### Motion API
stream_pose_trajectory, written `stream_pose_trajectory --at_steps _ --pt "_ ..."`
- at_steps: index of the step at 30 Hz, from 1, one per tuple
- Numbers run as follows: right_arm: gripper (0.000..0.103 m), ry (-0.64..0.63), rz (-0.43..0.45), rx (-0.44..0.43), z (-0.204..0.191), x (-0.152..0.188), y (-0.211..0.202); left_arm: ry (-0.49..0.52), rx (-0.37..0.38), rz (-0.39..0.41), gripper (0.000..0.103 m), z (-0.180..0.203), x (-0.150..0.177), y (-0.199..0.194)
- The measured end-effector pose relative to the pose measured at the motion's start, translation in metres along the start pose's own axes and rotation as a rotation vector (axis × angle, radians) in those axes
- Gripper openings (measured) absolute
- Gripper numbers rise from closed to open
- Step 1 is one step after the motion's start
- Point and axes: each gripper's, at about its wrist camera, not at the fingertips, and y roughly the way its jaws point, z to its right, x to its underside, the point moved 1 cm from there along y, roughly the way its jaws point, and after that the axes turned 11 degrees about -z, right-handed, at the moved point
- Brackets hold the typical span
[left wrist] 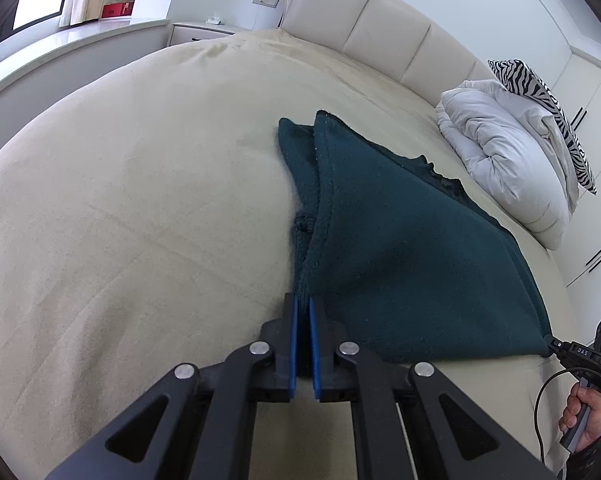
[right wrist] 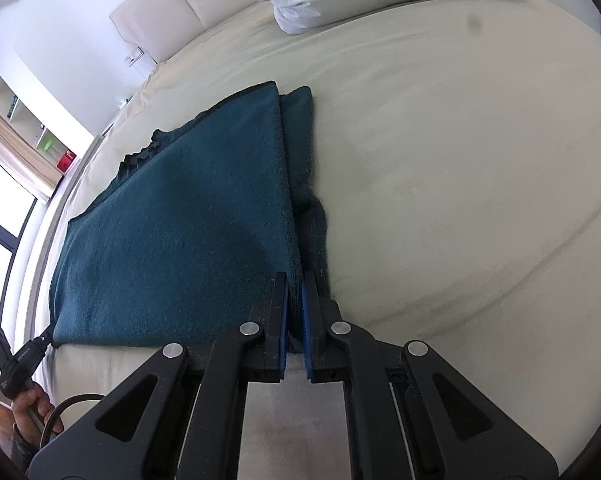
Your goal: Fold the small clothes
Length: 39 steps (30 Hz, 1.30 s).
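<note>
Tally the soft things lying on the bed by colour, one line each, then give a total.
Dark teal: 1, the knit garment, pinched at its near corners by the left hand-held gripper and right hand-held gripper.
White: 1, the bunched duvet.
Black-and-white zebra print: 1, the pillow.
Total: 3

Both grippers tilt downward at the near edge of the dark green garment. The left gripper has its jaws clamped on the garment's left corner; the right gripper pinches its right corner. A hand grasps each handle.
</note>
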Motion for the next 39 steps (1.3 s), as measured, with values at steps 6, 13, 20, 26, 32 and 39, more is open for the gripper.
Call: stream_pose_trajectory --at_steps 6,13,20,26,32,39 --pt "0.005 0.003 -0.003 0.002 0.001 0.002 0.003 0.009 -0.009 0.001 0.007 0.002 0.002 -0.002" --pt "0.005 -0.007 -0.003 0.015 0.000 0.004 0.006 -0.001 0.011 -0.028 0.011 -0.001 0.001 0.001" --pt "0.011 0.044 0.019 -0.047 0.008 0.004 -0.010 -0.031 0.007 0.051 0.021 0.004 -0.007 -0.035" --pt "0.033 0.001 0.114 -0.093 -0.023 -0.016 -0.038 0.117 -0.023 0.099 0.031 0.056 -0.053 -0.029" --pt "0.033 -0.095 -0.007 -0.245 -0.103 -0.064 0.021 0.208 -0.068 0.107 0.034 0.109 -0.106 0.023" --pt "0.033 -0.069 -0.128 -0.452 -0.171 -0.109 0.109 0.239 -0.132 0.074 0.034 0.125 -0.137 0.078"
